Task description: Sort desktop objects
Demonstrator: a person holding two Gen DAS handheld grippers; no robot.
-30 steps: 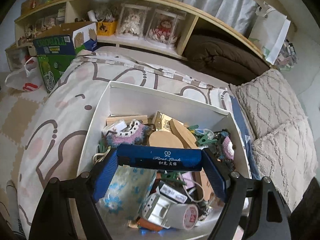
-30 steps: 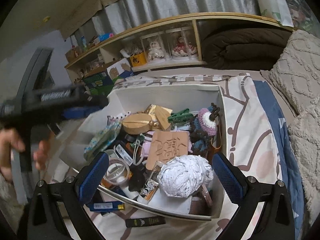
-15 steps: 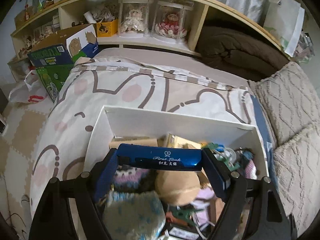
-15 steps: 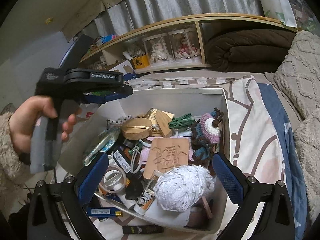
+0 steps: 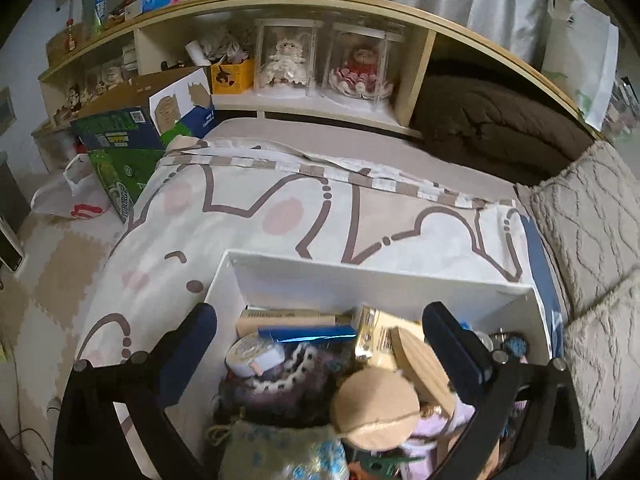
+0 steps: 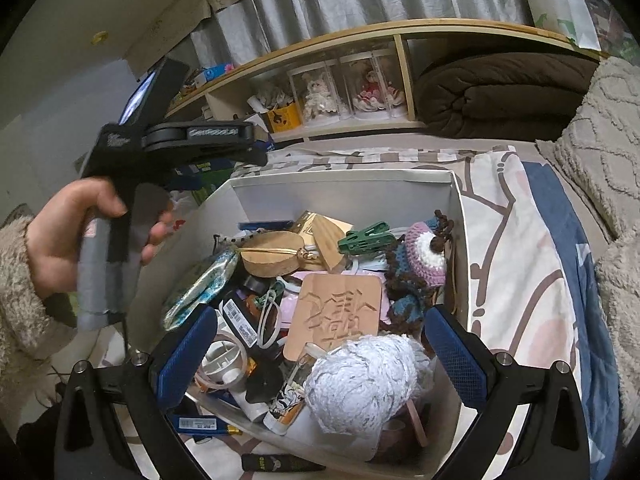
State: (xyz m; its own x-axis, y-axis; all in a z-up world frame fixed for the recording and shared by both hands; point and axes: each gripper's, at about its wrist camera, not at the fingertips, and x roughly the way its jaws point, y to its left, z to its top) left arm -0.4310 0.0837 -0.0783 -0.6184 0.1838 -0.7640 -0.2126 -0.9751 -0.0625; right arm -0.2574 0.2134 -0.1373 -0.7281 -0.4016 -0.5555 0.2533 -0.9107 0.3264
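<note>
One blue metallic case (image 5: pixel 307 334) lies flat near the far wall of the white storage box (image 5: pixel 372 276), its long axis running left to right, parallel to that wall, just in front of a wooden block (image 5: pixel 286 317). In the right wrist view only a short strip of the case (image 6: pixel 266 225) shows behind the clutter, with the box wall (image 6: pixel 344 190) beyond it. The left gripper (image 5: pixel 320 344) has its fingers spread wide apart above the box, holding nothing; the case sits between them but lower, not touched. The right wrist view shows this tool from the side, gripped by the left hand (image 6: pixel 76 236) over the box's left edge. The right gripper (image 6: pixel 320 344) is also spread wide and empty, above the near end of the box.

The left wrist view brings up a round tan pouch (image 5: pixel 376 408) and a roll of tape (image 5: pixel 250 354) close to the case. The right wrist view alone shows a carved wooden plaque (image 6: pixel 336 316), a ball of white yarn (image 6: pixel 360 380), a green clothespin (image 6: pixel 370 234) and a crocheted doll (image 6: pixel 426 252). The box rests on a patterned bedspread (image 5: pixel 248 216), with a wooden shelf (image 5: pixel 304 0) beyond it.
</note>
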